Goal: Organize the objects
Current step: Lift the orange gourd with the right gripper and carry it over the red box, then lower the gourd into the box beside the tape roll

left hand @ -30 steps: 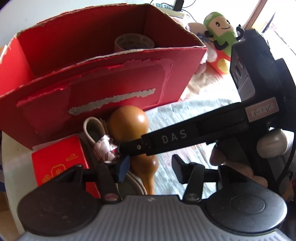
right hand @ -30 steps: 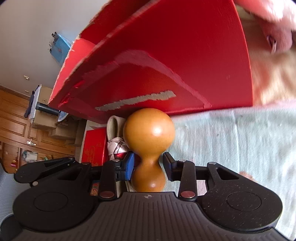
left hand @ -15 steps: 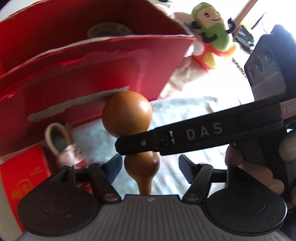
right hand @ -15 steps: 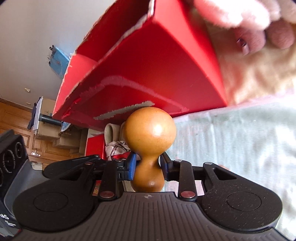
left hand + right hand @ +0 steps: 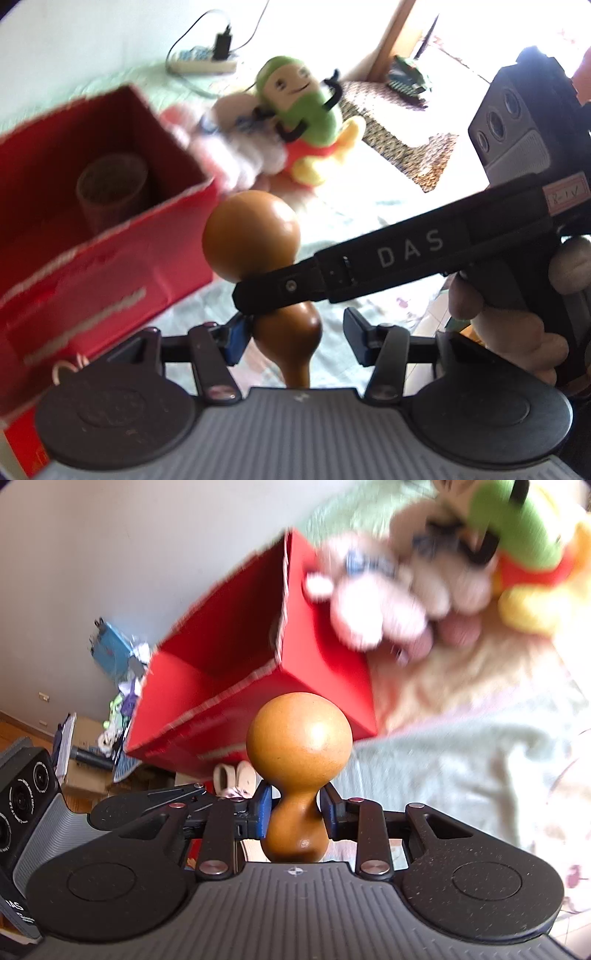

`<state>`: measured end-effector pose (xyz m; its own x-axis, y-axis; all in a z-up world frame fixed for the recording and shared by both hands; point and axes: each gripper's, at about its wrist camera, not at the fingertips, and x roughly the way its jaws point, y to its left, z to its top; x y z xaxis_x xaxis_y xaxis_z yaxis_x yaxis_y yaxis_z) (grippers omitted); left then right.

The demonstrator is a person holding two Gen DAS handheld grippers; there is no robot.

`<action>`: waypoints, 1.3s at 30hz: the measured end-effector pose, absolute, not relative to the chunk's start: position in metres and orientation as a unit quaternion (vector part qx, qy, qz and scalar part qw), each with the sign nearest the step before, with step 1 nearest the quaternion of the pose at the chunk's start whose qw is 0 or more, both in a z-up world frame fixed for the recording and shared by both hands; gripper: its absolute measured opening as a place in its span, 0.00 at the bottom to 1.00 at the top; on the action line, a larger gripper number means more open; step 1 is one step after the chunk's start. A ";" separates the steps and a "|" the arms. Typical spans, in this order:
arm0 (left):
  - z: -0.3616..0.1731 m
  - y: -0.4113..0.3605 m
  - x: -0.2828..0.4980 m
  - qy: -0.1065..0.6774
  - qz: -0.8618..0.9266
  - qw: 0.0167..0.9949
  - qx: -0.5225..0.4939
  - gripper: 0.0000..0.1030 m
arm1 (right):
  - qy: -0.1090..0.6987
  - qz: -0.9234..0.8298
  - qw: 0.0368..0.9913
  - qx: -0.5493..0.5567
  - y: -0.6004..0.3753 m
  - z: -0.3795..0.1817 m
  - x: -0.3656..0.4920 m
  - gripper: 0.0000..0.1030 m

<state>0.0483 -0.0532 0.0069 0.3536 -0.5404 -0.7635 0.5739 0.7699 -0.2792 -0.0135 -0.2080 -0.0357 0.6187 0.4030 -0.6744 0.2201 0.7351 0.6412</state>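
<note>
My right gripper (image 5: 295,814) is shut on the narrow waist of a brown wooden gourd (image 5: 298,738) and holds it up in the air. The gourd also shows in the left wrist view (image 5: 253,240), with the right gripper's arm crossing it. My left gripper (image 5: 293,338) is open and empty just below the gourd. An open red cardboard box (image 5: 236,686) stands behind and left of the gourd. In the left wrist view the box (image 5: 110,236) holds a roll of tape (image 5: 110,184).
Plush toys lie right of the box: a green and yellow one (image 5: 306,110) and a pink one (image 5: 373,609). A small white shoe (image 5: 236,775) lies below the box. A pale green cloth (image 5: 461,775) covers the surface. A power strip (image 5: 203,62) sits far back.
My right gripper has lifted the gourd off the surface, up to the level of the box rim. The left gripper has risen with it and stays open.
</note>
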 end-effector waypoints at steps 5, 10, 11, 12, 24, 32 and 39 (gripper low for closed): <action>0.041 -0.060 0.050 0.403 -0.357 0.842 0.028 0.52 | 0.397 0.046 0.855 0.330 -0.208 0.004 -0.013 0.30; 0.075 -0.046 0.064 0.362 -0.339 0.868 0.023 0.52 | 0.360 0.059 0.885 0.290 -0.205 0.038 0.007 0.30; 0.079 -0.041 0.067 0.357 -0.332 0.873 0.021 0.52 | 0.355 0.064 0.889 0.282 -0.205 0.043 0.014 0.30; 0.084 -0.036 0.071 0.352 -0.326 0.877 0.021 0.52 | 0.351 0.070 0.892 0.276 -0.203 0.048 0.022 0.30; 0.084 0.027 0.140 0.371 -0.238 0.898 -0.009 0.52 | 0.367 0.135 0.891 0.230 -0.177 0.065 0.128 0.30; 0.020 0.039 0.180 0.449 -0.192 0.873 -0.017 0.52 | 0.445 0.137 0.856 0.225 -0.159 0.015 0.178 0.30; -0.010 0.035 0.188 0.486 -0.166 0.858 -0.014 0.52 | 0.487 0.138 0.835 0.215 -0.152 -0.015 0.194 0.30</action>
<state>0.1879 0.0348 -0.0098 0.4719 -0.2979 -0.8298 0.2702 0.9448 -0.1855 0.1940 -0.1520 -0.0145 0.4881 0.4393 -0.7542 -0.0211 0.8698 0.4930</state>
